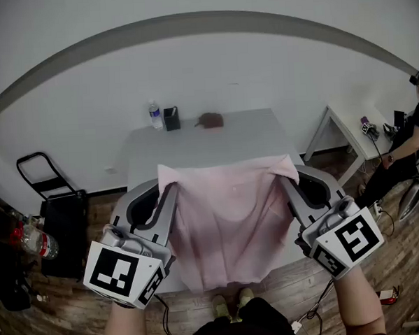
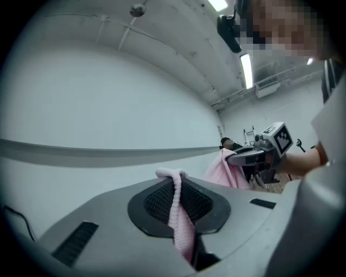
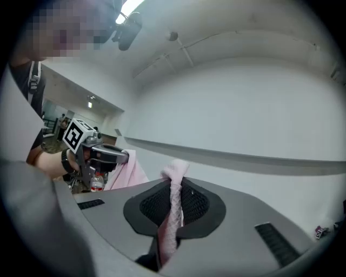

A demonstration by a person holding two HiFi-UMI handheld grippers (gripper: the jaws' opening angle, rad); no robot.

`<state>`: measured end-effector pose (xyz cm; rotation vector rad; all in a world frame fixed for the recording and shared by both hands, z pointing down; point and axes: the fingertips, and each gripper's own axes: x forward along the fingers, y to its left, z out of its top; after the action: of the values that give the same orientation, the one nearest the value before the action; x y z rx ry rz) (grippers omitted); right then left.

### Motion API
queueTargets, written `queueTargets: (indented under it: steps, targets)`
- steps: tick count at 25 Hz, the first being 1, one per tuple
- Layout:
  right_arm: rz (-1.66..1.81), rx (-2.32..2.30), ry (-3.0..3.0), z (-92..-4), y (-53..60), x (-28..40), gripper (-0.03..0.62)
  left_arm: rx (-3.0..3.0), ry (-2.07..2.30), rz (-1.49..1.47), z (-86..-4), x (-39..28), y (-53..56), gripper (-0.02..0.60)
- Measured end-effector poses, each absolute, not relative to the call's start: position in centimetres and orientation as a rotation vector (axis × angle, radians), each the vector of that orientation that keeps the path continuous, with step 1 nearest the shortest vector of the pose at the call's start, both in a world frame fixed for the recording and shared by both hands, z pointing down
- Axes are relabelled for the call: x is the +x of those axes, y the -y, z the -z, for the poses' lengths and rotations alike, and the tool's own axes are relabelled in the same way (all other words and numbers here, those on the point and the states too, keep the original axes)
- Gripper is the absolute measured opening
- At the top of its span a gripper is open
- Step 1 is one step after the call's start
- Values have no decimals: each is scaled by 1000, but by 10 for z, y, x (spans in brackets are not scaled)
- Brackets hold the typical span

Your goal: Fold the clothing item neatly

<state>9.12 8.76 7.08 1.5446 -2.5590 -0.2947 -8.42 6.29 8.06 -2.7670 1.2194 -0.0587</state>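
A pale pink garment [image 1: 226, 222] hangs stretched between my two grippers, lifted above the near edge of the white table [image 1: 194, 146]. My left gripper [image 1: 164, 181] is shut on its upper left corner; in the left gripper view the pink cloth [image 2: 177, 208] is pinched between the dark pads. My right gripper [image 1: 287, 172] is shut on the upper right corner, and the right gripper view shows a strip of pink fabric [image 3: 172, 208] clamped in its jaws. Both grippers point level, away from me. The garment's lower hem droops toward my legs.
At the table's far edge stand a water bottle [image 1: 155, 115], a black cup [image 1: 171, 119] and a small brown object [image 1: 210, 120]. A black cart [image 1: 53, 199] and bottles [image 1: 32, 239] are at the left. A second white table [image 1: 355, 131] and a seated person [image 1: 405, 153] are at the right.
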Motion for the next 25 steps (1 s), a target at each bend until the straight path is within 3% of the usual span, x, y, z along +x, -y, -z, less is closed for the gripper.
queueTargets:
  steps: [6,25]
  targets:
    - [286,1520,2579,-102,-64,108,29,-2747,-1289,118,-113,-63,-36,25]
    - [15,1354,2593,-201,175,124,29,-2829,-1536,297,-218,-46,191,25]
